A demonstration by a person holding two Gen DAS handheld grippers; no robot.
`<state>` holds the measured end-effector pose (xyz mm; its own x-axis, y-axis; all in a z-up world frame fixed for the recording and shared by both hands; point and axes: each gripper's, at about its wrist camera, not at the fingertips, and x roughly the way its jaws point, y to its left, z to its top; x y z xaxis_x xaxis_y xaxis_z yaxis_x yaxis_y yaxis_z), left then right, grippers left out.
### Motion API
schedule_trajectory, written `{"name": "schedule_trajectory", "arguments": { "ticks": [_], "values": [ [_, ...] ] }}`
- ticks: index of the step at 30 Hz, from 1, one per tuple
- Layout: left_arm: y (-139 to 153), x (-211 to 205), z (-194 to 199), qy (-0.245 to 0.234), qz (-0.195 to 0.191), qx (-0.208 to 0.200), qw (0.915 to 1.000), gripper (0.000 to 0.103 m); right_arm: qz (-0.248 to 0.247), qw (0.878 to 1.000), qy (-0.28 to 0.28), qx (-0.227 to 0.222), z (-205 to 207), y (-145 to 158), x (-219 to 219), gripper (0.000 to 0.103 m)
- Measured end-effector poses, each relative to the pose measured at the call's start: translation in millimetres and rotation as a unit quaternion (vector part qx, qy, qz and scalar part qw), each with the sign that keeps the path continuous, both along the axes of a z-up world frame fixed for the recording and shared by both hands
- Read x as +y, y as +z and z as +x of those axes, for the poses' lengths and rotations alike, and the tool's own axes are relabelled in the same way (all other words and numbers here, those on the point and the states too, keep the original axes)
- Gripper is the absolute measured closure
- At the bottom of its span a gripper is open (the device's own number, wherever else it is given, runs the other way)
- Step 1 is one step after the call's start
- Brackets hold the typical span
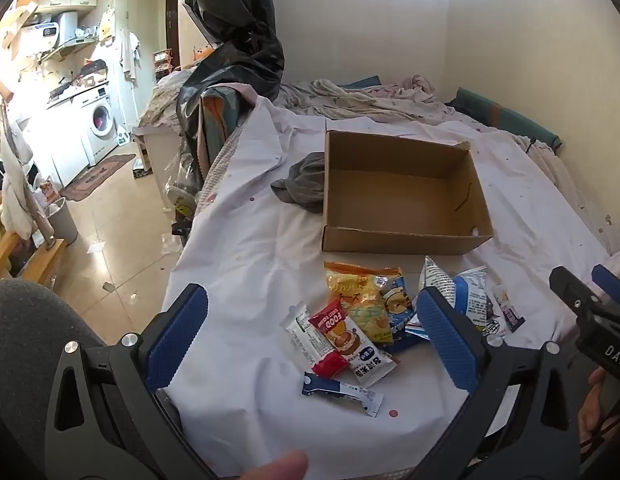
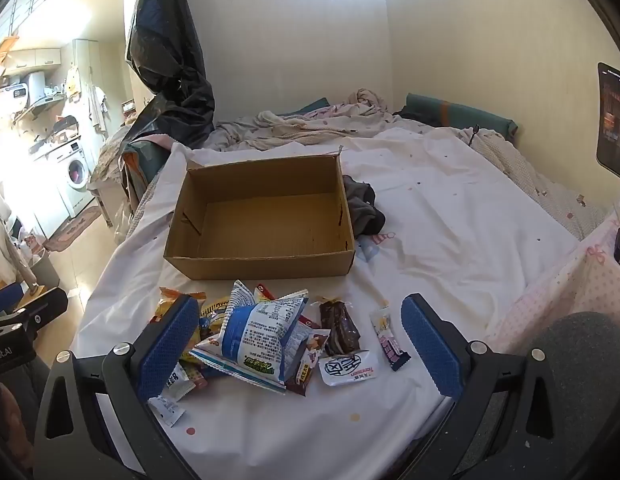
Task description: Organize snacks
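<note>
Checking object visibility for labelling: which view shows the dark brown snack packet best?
The right wrist view: the dark brown packet lies unobstructed between the open right gripper's fingers, beside the blue-and-white bag. In the left wrist view I cannot pick it out, probably hidden behind the pile.

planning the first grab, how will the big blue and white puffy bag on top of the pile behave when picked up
The blue and white bag looks air-puffed, so probably light and squashy. Its glossy film may slip. Lifting it could shift the small packets underneath.
</note>
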<state>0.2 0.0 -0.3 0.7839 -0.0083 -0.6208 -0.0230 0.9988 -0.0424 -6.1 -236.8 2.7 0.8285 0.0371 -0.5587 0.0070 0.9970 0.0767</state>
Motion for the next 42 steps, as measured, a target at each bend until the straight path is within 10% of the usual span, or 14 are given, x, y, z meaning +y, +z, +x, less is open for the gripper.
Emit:
{"name": "schedule_trajectory", "arguments": {
  "ticks": [42],
  "values": [
    [6.4, -2.0, -4.8, -0.002, 0.007, -0.004, 1.0, 0.0, 0.002, 1.0, 0.0, 0.0, -0.6, 0.7, 1.2, 0.0]
  ]
}}
